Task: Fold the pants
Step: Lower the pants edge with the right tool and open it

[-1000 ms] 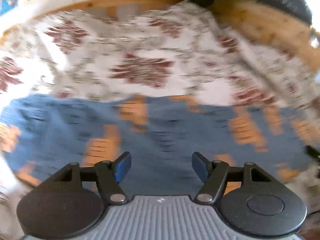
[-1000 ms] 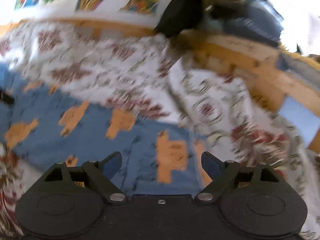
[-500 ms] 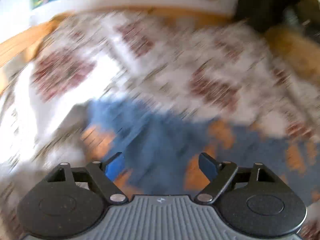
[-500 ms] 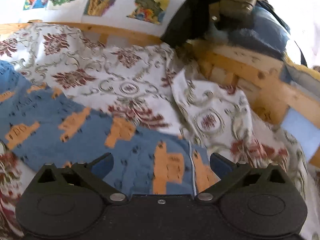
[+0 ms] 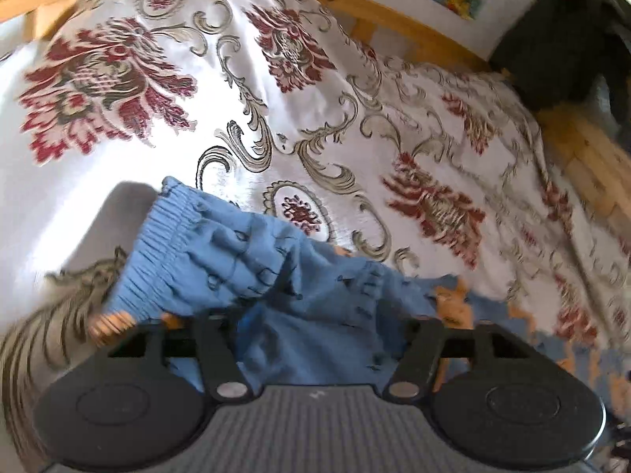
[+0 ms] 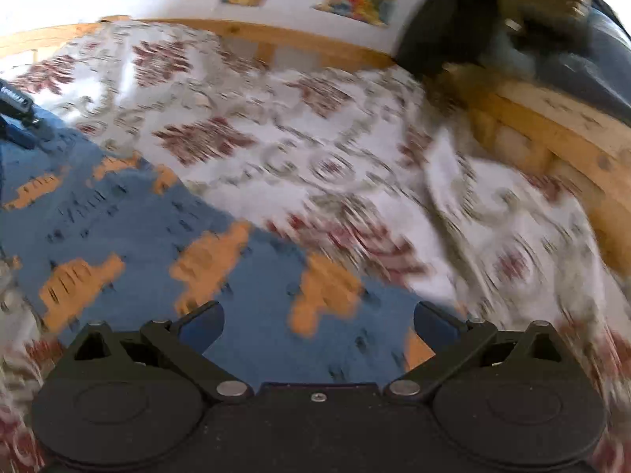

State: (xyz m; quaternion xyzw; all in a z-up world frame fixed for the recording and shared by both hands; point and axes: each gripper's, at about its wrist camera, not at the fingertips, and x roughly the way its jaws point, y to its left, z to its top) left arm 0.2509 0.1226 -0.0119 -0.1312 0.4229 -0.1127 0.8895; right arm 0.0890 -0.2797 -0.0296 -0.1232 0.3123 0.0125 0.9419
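Left gripper (image 5: 315, 339), jaws spread, straddles the bunched elastic waistband (image 5: 165, 260) of the soft, limp blue pants (image 6: 138, 236) on the floral bedspread (image 5: 315, 126); right gripper (image 6: 317, 321) hovers spread above a leg.

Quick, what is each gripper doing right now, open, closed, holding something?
Left gripper: fingertips hidden under the bunched waistband of the blue pants; cannot tell whether it grips.
Right gripper: open, empty, above the pants.
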